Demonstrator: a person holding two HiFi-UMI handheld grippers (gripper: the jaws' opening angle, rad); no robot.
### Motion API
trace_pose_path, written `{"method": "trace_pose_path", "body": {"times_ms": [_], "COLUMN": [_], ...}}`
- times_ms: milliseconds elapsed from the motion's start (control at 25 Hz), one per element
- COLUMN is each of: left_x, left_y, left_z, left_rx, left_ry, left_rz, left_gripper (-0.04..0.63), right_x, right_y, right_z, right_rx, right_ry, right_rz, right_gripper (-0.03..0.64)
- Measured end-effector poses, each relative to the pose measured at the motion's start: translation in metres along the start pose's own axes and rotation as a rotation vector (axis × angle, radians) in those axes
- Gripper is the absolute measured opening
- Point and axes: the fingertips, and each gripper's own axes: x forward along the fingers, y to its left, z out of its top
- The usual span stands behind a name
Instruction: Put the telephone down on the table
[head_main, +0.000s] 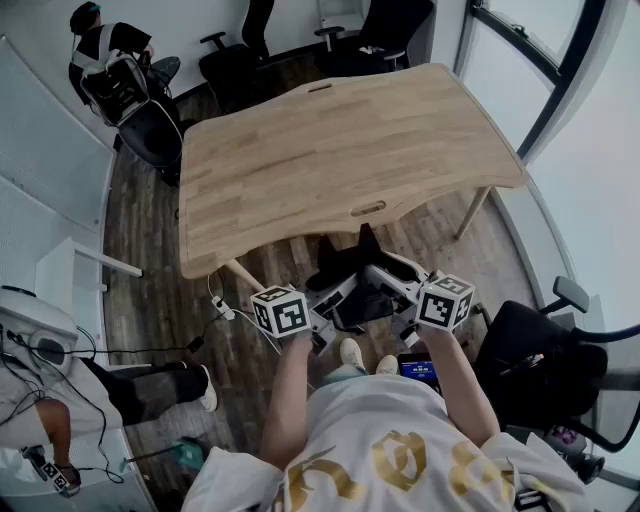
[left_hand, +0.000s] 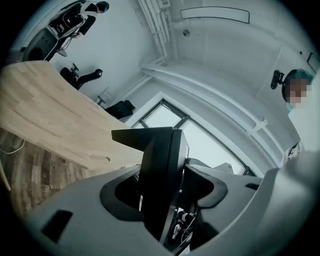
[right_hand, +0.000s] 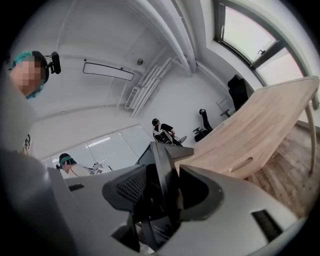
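I hold a black telephone (head_main: 357, 283) in the air between both grippers, just in front of the near edge of the wooden table (head_main: 340, 150) and lower than its top. My left gripper (head_main: 325, 303) is shut on its left side and my right gripper (head_main: 396, 290) on its right side. In the left gripper view the telephone (left_hand: 161, 172) stands as a dark slab between the grey jaws, with the table (left_hand: 45, 115) beyond at the left. The right gripper view has the telephone (right_hand: 162, 175) clamped between the jaws and the table (right_hand: 260, 125) to the right.
Black office chairs (head_main: 240, 55) stand behind the table and another chair (head_main: 545, 370) is at my right. A person (head_main: 110, 65) sits at the far left. Cables (head_main: 150, 350) run over the wooden floor at the left. A small screen (head_main: 418, 368) lies by my feet.
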Motion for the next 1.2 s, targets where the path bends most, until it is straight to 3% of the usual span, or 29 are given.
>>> {"method": "trace_pose_path", "body": {"times_ms": [840,1200], "left_x": [-0.008,0.007], "left_y": [-0.019,-0.016], "left_z": [0.004,0.002], "left_rx": [0.036,0.041], "left_ry": [-0.033,-0.027], "left_rz": [0.082,0.056], "left_gripper": [0.239,0.238], "right_x": [-0.006,-0.011], "right_y": [0.016,0.003], "right_z": [0.007,0.011], "right_rx": [0.032,0.026], "right_ry": [0.015,0.006], "right_rz": [0.088,0.070], "right_gripper": [0.189,0.189]}}
